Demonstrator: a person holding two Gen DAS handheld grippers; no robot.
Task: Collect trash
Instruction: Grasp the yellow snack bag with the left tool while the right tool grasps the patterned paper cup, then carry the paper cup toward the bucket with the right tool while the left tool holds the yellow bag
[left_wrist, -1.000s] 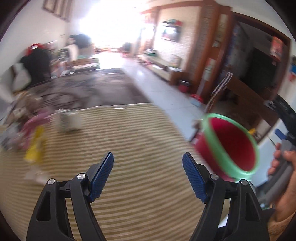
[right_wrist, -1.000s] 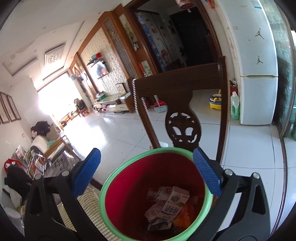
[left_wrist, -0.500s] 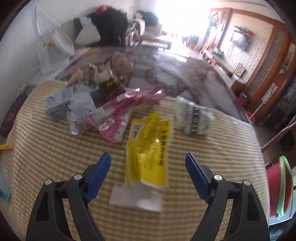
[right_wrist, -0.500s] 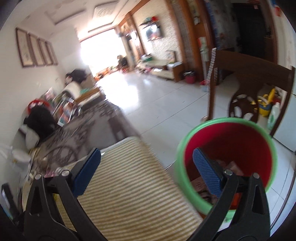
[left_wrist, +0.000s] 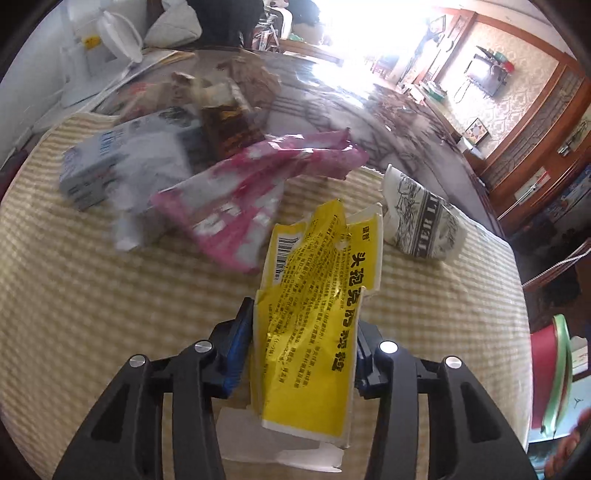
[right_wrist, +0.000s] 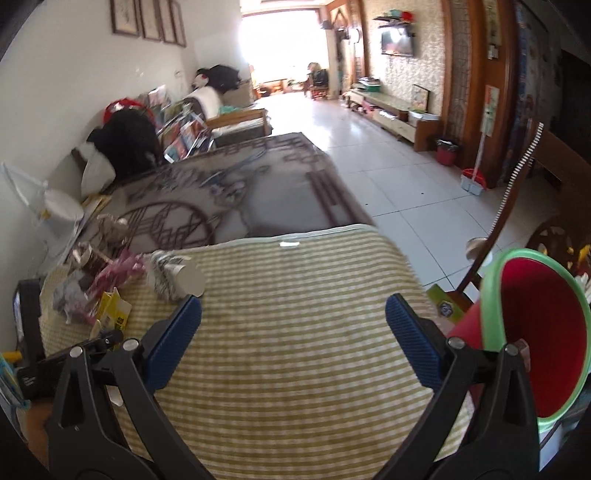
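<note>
Left gripper I read as pinched on yellow packet, pink wrapper at 11 o'clock, right gripper spread over bare striped cloth, red bin off its 3 o'clock edge.

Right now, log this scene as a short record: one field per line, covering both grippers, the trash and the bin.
left gripper: fingers closed on the yellow wrapper
right gripper: fingers open, nothing between them, over the striped cloth
bin: red with a green rim, beside the table's right edge, tilted toward the right wrist camera
trash left on cloth: pink wrapper, patterned paper cup on its side, blue-grey carton, white paper scrap under the yellow wrapper
image quality: far pile blurred
</note>
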